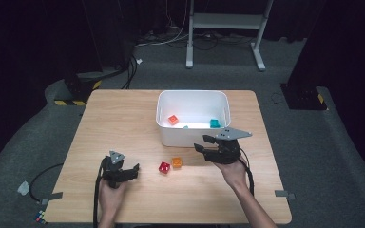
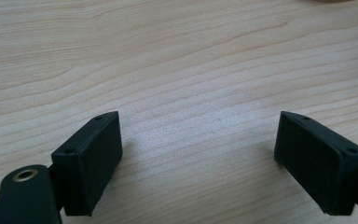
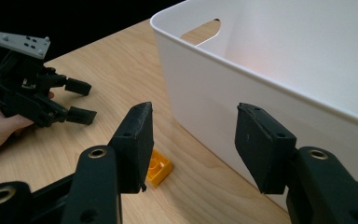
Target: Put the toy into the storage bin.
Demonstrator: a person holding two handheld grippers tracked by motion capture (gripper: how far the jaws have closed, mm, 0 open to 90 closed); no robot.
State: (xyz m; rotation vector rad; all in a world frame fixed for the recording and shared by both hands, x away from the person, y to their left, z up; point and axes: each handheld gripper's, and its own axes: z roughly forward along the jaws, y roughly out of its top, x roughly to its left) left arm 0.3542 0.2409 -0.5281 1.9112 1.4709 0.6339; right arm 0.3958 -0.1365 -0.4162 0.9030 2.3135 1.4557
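A red block [image 1: 164, 167] and an orange-yellow block [image 1: 176, 163] lie side by side on the wooden table [image 1: 123, 123], just in front of the white bin [image 1: 193, 97]. My right gripper [image 1: 203, 143] hovers by the bin's front right corner, right of the two blocks, pointing left. Its jaws are open with nothing between them. In the right gripper view [image 3: 193, 116] the orange-yellow block [image 3: 162, 167] peeks out behind the left jaw, beside the bin wall [image 3: 214, 93]. My left gripper [image 1: 134, 172] rests left of the red block, open over bare wood [image 2: 198, 121].
Inside the bin lie an orange block [image 1: 173, 119], a teal block [image 1: 214, 123] and a small teal piece [image 1: 186, 127]. The left gripper [image 3: 77, 100], in a hand, is seen at the far left of the right gripper view. Cables trail off the table's front edge.
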